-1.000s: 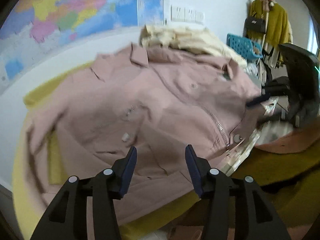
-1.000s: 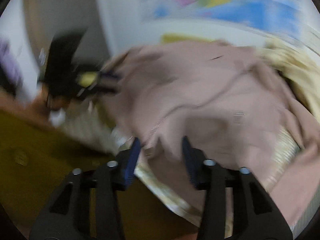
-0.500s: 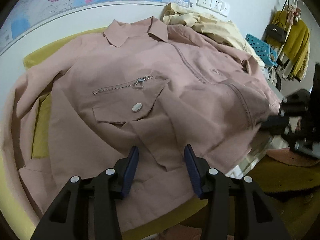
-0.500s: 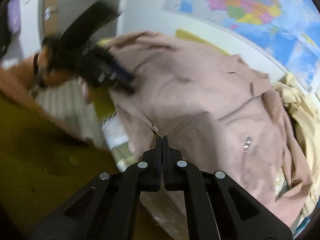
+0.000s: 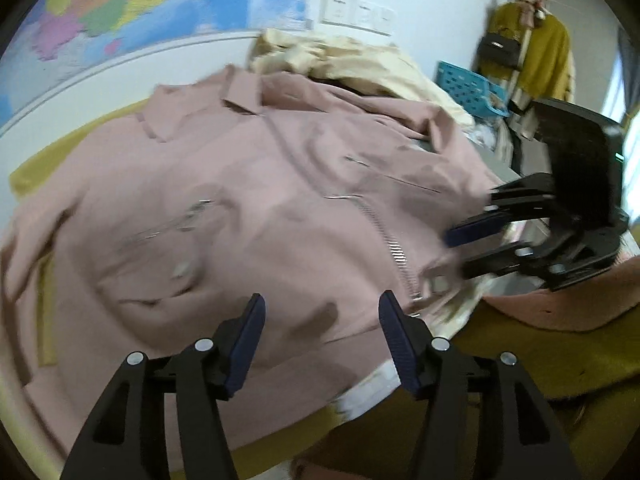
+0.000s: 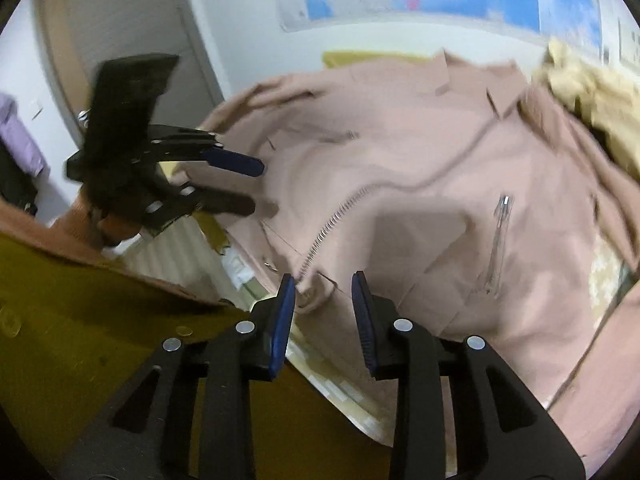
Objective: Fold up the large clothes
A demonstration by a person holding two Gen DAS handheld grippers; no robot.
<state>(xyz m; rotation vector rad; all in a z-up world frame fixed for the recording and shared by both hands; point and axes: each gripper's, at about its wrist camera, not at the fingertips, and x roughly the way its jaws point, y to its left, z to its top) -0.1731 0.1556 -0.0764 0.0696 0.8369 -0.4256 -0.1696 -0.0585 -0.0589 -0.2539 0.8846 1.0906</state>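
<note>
A pink zip jacket [image 5: 256,200] lies spread front-up on the table, collar toward the wall; it also shows in the right wrist view [image 6: 420,184]. My left gripper [image 5: 320,312] is open and empty over the jacket's bottom hem. My right gripper [image 6: 323,292] is open and empty just over the hem at the lower end of the zipper [image 6: 332,220]. The right gripper also shows in the left wrist view [image 5: 472,248], at the jacket's right hem. The left gripper also shows in the right wrist view [image 6: 244,184], at the jacket's left edge.
A cream garment [image 5: 360,60] is heaped behind the jacket by the wall. A yellow cloth [image 5: 48,160] covers the table under the jacket. A blue basket [image 5: 468,88] and hanging clothes [image 5: 532,52] stand far right. A map [image 5: 140,4] hangs on the wall.
My right gripper was shut half a second ago and now stands open at the zipper's lower end. My left gripper stayed open, and its view swung toward the jacket's right side.
</note>
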